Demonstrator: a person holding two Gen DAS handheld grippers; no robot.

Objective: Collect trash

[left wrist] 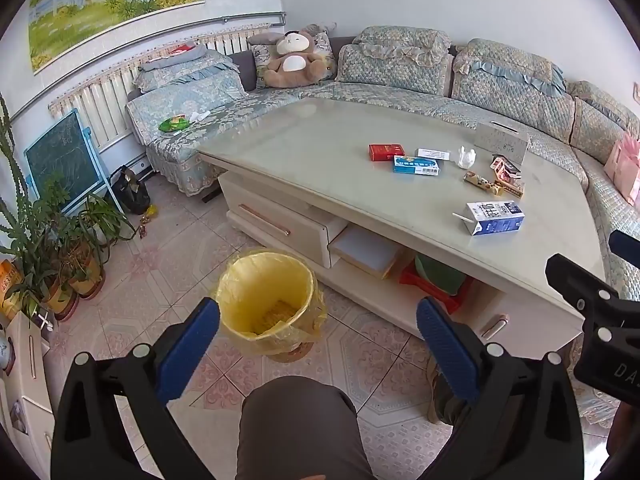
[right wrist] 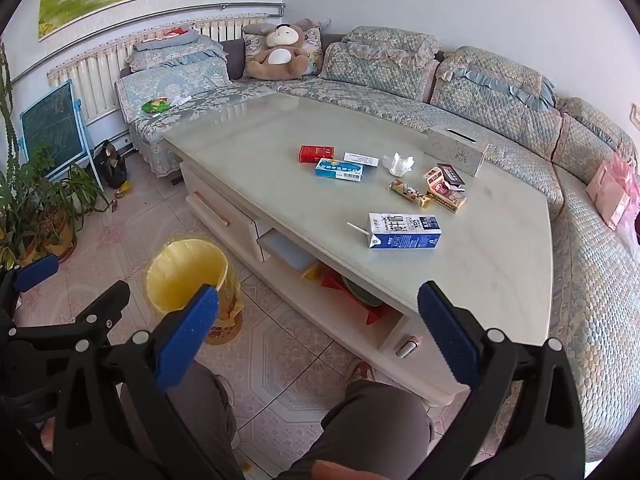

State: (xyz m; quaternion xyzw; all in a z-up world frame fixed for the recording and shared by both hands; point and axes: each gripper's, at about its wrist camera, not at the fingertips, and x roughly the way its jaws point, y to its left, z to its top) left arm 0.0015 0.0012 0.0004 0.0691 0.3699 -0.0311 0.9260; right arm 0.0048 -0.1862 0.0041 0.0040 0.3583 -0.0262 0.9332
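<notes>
- While I sat with both tools raised and tilted down toward the floor, my left gripper (left wrist: pixel 318 322) had its blue pads spread as wide as they go, with nothing between them; my knee in grey trousers (left wrist: pixel 296 420) showed just below it.
- My right gripper (right wrist: pixel 318 312) stood just as wide apart and just as empty, above my two knees and one shoe (right wrist: pixel 360 372) on the patterned tile floor (right wrist: pixel 288 352).
- Just past the left pads, the bin with its yellow liner (left wrist: pixel 266 294) stood on the tiles, close beside the coffee table's drawer front; I saw only the yellow liner inside it.
- On the pale glass top of the coffee table (right wrist: pixel 480 272), the blue and white milk carton (right wrist: pixel 404 230) lay on its side nearest to me, its white straw (right wrist: pixel 356 229) pointing left.
- Farther in lay a snack wrapper (right wrist: pixel 408 193) and, just beside it, a small heap of reddish packets (right wrist: pixel 446 188).
- Beyond those sat a crumpled white tissue (right wrist: pixel 398 163), a blue and white box (right wrist: pixel 339 170), a flat white box (right wrist: pixel 361 159) and a red pack (right wrist: pixel 316 154), the three boxes close together.
- Toward the far right edge stood a patterned tissue box (right wrist: pixel 456 150).
- Behind the table ran the quilted corner sofa (right wrist: pixel 400 76), with a green wrapper (right wrist: pixel 154 106) and a scrap of white paper (right wrist: pixel 180 100) on its left seat, well apart from the table things.
- A plush bear (right wrist: pixel 280 54) leaned in the far corner.
</notes>
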